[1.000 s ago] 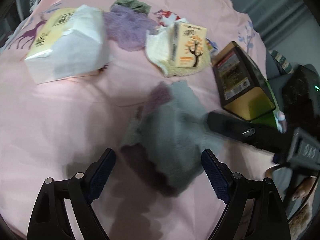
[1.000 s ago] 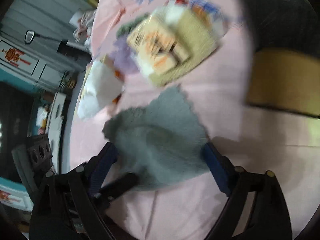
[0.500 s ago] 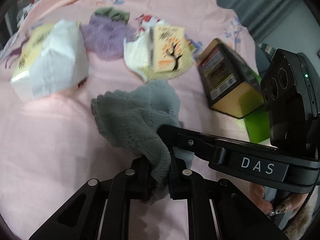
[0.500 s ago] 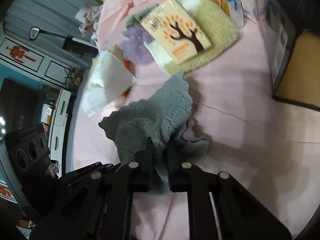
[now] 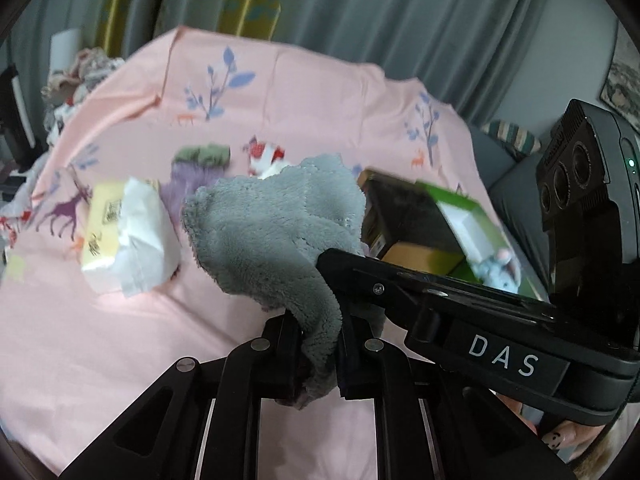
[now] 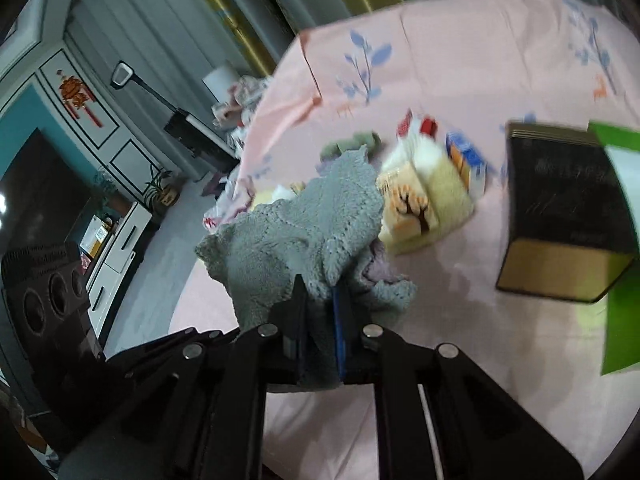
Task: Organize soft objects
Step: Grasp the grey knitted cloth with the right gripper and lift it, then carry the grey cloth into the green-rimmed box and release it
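Note:
A fluffy grey cloth [image 5: 276,236] is held off the pink bedsheet [image 5: 120,340] by both grippers. My left gripper [image 5: 320,344] is shut on its lower edge. My right gripper [image 6: 320,320] is shut on the same grey cloth [image 6: 296,236] from the other side, and its body crosses the left wrist view [image 5: 500,320]. A purple fluffy cloth [image 5: 184,188] and a green one [image 5: 204,154] lie behind. A yellow-white cloth [image 6: 432,196] lies under a small tree-print box [image 6: 408,208].
A white and yellow tissue pack [image 5: 128,236] lies at the left. A black and gold box [image 6: 560,216] stands at the right beside a green box [image 5: 476,224] holding a small grey plush. Curtains hang behind the bed. A cabinet and floor show at the left of the right wrist view.
Both grippers went from open around the grey cloth to shut on it, then lifted it off the sheet. Both views have tilted up toward the curtains.

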`<state>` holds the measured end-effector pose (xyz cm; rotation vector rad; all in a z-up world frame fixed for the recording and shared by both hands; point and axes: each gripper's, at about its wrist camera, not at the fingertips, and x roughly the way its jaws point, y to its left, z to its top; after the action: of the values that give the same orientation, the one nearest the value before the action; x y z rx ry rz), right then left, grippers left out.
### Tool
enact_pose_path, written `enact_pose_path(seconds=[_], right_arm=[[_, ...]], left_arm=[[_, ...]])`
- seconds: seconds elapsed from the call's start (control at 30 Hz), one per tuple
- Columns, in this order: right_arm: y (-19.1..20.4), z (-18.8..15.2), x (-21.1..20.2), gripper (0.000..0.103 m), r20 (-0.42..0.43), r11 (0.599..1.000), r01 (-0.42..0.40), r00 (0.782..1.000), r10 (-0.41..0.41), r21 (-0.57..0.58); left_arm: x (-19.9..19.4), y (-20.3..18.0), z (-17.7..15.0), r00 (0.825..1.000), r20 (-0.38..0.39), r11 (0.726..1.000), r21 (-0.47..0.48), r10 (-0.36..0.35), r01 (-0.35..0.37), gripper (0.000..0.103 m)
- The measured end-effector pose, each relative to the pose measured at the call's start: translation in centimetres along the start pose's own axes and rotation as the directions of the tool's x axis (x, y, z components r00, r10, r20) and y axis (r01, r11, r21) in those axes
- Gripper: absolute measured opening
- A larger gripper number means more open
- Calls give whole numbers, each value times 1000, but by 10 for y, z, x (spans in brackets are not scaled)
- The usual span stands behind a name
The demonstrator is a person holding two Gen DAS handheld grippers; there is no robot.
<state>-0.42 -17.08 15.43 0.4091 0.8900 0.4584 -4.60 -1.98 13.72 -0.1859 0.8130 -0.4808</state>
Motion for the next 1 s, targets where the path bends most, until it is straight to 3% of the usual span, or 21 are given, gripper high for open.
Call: enact_pose_path(seconds=[0.23, 0.4, 0.53, 0.7, 1.0], right_arm=[[-1, 20, -37, 11, 74, 998, -53, 996, 54, -16], [2, 36, -72, 11, 179, 998, -27, 983, 37, -55], [-14, 43, -91, 11, 231, 999, 17, 973, -7, -42], [-48, 39, -99, 12, 260, 996, 86, 962, -84, 3], [-127, 35, -111, 12, 272, 977, 93, 951, -144, 193]], left_arm=[[-26, -24, 24, 996, 90, 1000, 14, 12, -13, 13], [-41, -52, 47, 986, 164, 995, 95, -12, -4, 13], [-31, -73, 55, 983, 179, 992, 125, -40, 18, 13], [4, -99, 59, 989, 126, 987, 151, -81, 62, 13], [68, -151, 63, 991, 31, 969, 216, -130, 120, 13]])
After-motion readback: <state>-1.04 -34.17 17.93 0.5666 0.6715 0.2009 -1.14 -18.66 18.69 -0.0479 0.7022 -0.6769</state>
